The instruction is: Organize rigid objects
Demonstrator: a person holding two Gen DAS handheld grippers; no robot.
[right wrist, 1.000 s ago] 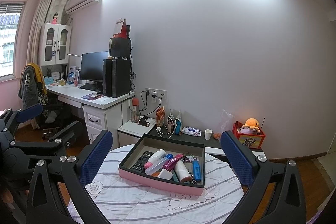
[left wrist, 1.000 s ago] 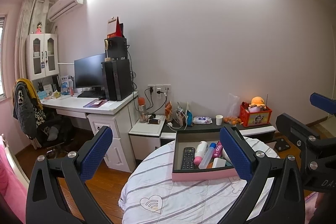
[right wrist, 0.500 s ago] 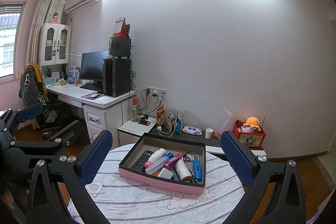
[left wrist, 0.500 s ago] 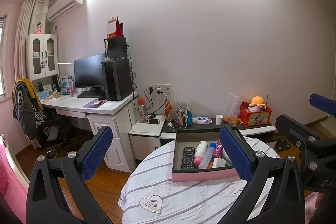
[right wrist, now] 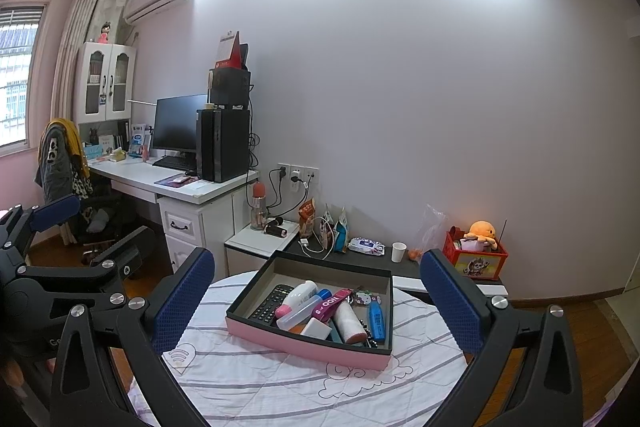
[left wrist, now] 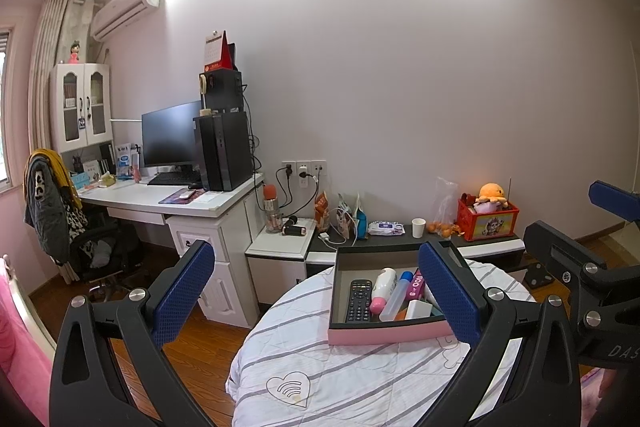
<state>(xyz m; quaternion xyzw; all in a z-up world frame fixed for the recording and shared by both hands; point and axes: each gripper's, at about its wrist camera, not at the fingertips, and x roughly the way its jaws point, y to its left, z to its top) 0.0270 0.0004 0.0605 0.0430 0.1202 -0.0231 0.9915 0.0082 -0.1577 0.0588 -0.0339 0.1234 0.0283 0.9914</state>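
My left gripper (left wrist: 316,291) and right gripper (right wrist: 318,297) both gape wide, holding nothing. The pink box (right wrist: 304,341) of clutter sits ahead on the round table (right wrist: 256,379), beyond my fingertips.

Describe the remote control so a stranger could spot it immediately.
Find the round table with the striped cloth; a pink-sided tray sits on it. The remote control lies at the tray's left end, the only flat black thing with buttons, beside a white bottle.
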